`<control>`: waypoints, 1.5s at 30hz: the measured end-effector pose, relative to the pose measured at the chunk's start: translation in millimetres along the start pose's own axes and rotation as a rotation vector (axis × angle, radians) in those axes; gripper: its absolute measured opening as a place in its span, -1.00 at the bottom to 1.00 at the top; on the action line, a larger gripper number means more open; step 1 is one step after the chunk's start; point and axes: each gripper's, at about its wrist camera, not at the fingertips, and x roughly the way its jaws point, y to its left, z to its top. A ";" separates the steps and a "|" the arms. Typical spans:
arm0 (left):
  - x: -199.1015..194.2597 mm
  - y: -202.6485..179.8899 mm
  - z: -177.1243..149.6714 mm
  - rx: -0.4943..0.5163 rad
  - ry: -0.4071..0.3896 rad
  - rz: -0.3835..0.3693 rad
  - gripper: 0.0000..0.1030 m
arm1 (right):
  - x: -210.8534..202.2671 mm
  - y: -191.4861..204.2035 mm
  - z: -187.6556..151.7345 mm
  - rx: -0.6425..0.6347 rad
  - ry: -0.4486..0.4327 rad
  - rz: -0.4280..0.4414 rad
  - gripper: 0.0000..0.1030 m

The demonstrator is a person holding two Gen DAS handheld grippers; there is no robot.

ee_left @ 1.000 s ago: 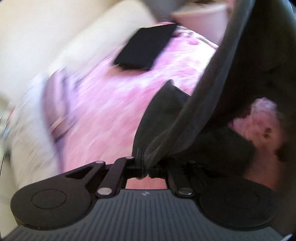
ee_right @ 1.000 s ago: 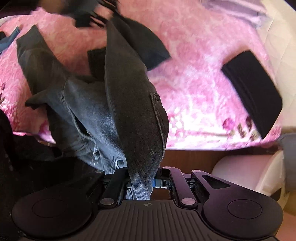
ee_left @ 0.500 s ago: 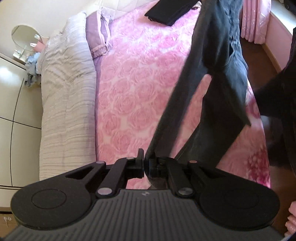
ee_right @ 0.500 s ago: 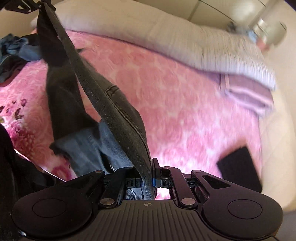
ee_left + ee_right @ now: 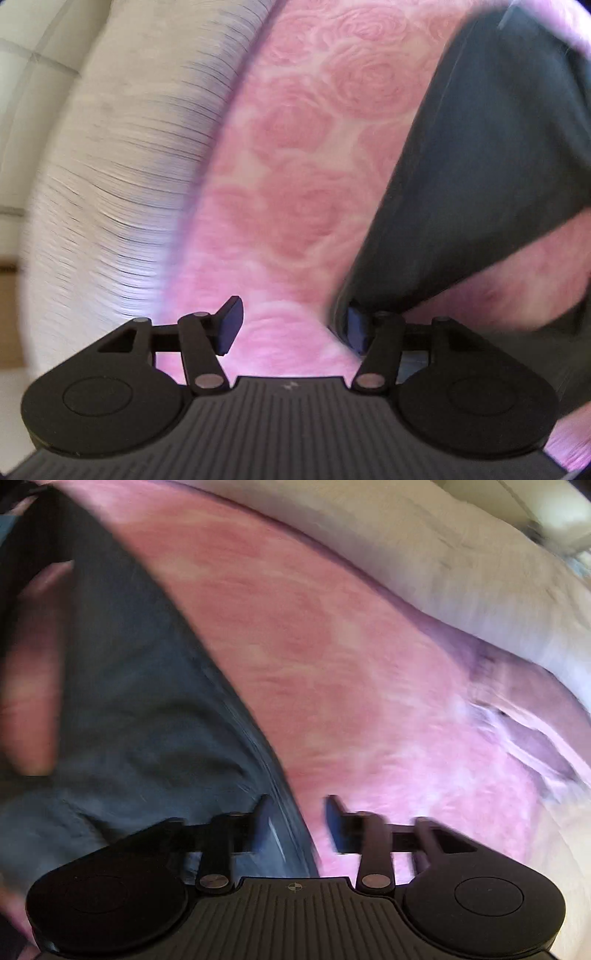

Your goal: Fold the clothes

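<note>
Dark grey jeans (image 5: 476,177) lie on the pink rose bedspread (image 5: 295,155). In the left wrist view they fill the right side, and their edge touches my right finger. My left gripper (image 5: 291,325) is open, low over the bedspread, with nothing between its fingers. In the right wrist view the jeans (image 5: 129,701) cover the left side, and their seam edge runs down between the fingers. My right gripper (image 5: 299,823) is open just above that edge. Both views are blurred by motion.
A striped grey-white duvet (image 5: 122,147) lies along the left of the bedspread in the left wrist view. It shows at the upper right in the right wrist view (image 5: 461,565), next to a lilac pillow (image 5: 532,734).
Both grippers were shut on the jeans and held them stretched in the air. Now both have opened, dropped close to the bed, and the jeans lie on the bedspread.
</note>
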 end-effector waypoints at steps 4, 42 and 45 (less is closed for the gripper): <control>1.0 -6.3 -37.5 -0.146 -0.029 -0.045 0.04 | 5.8 7.4 -23.7 0.127 -0.075 0.107 -0.02; -95.3 131.0 -238.2 -0.550 0.054 0.451 -0.25 | -34.7 173.1 -221.8 0.876 0.101 0.186 0.04; -81.7 64.5 -243.7 -0.435 -0.009 0.342 -0.06 | -32.8 177.6 -225.7 0.888 0.114 0.198 0.05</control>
